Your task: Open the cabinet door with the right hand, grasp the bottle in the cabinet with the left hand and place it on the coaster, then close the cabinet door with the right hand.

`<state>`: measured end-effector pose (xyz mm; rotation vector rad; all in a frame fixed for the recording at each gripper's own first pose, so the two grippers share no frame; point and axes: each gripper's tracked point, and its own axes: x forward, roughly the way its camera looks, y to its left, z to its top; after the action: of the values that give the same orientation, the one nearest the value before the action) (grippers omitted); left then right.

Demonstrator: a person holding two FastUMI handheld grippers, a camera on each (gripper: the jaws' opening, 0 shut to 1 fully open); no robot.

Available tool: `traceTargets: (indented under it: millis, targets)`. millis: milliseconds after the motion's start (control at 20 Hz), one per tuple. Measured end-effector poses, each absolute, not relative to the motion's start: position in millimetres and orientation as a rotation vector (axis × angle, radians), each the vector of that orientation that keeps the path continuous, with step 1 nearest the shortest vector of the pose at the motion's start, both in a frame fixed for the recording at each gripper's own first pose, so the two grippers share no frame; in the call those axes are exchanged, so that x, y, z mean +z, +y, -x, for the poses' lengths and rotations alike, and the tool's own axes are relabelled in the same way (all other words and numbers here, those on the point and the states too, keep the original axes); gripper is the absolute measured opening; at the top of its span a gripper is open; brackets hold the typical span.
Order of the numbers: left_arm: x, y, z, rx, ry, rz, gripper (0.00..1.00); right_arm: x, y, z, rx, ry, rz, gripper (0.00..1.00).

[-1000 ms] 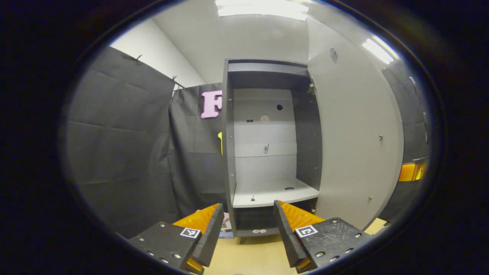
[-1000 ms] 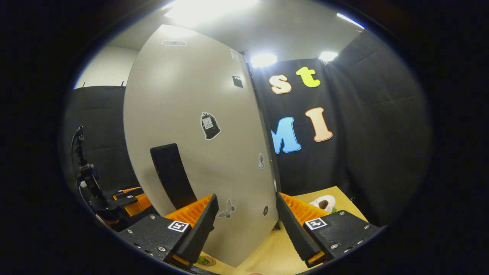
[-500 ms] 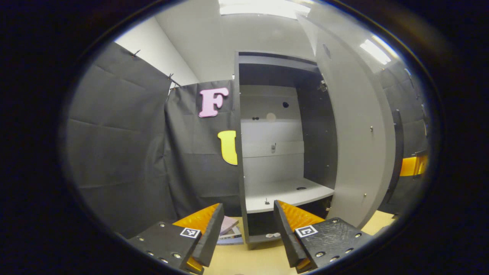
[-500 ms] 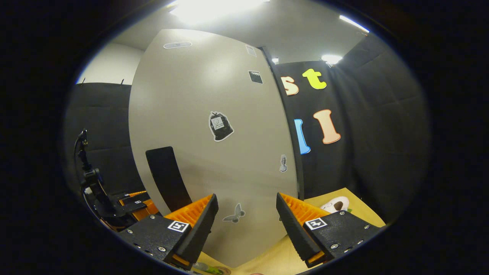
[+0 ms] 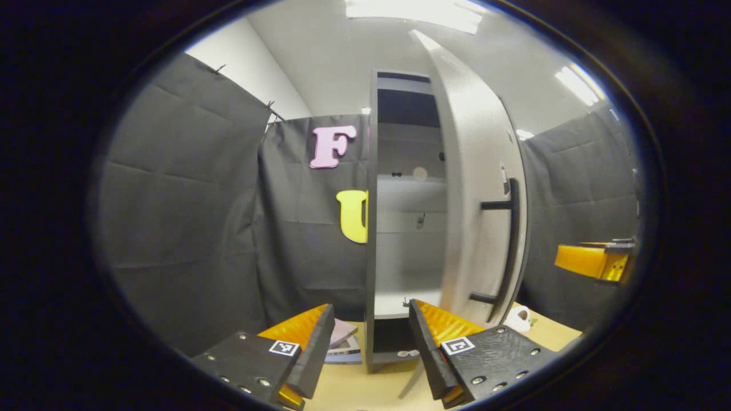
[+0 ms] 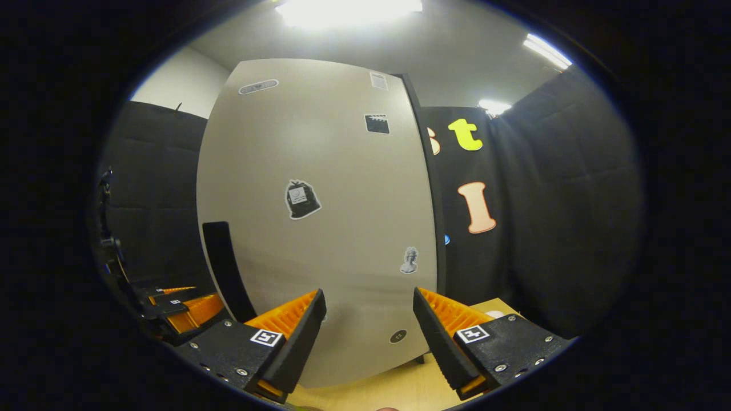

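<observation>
Careful: your right claw [image 6: 369,334] gapes wide and empty before the half-shut cabinet door [image 6: 320,228]; push off-centre and it could bounce back from the cabinet [image 5: 400,228].

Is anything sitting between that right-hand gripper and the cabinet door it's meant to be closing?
Nothing visible. In the right gripper view the right gripper hangs open, facing the cabinet door, with only open air between its fingers and the panel. The door is not yet fully shut.
</observation>
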<state>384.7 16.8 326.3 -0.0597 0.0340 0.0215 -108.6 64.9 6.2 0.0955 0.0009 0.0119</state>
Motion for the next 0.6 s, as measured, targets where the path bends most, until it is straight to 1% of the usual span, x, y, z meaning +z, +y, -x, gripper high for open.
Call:
traceTargets:
  millis: [150,200,250,350,400,450,600]
  targets:
    - [334.3,-9.6,-384.9,0.011,0.013,0.065,0.81,-0.5,52.4,93.6,-0.046,-0.002,-0.072,0.95]
    - [334.9,-16.7,-383.6,0.01,0.017,0.058,0.74,-1.3,50.3,88.4,-0.055,-0.012,-0.056,0.95]
    - [337.0,-20.7,-381.3,0.014,0.014,0.049,0.8,-2.8,50.8,89.1,-0.059,-0.016,-0.04,0.95]
    - [342.1,-21.1,-376.1,0.04,0.004,0.03,0.8,-0.1,53.2,91.2,-0.055,-0.027,-0.036,0.95]
    - [344.0,-20.8,-374.1,0.049,0.003,0.024,0.68,0.4,53.8,91.1,-0.045,-0.03,-0.046,0.95]
    - [343.9,-21.5,-374.1,0.056,0.005,0.021,0.74,-0.3,54.3,92.6,-0.035,-0.03,-0.064,0.95]
    - [353.1,-14.7,-365.5,0.107,-0.004,0.01,0.74,-1.8,54.9,92.3,-0.01,-0.019,-0.09,0.95]
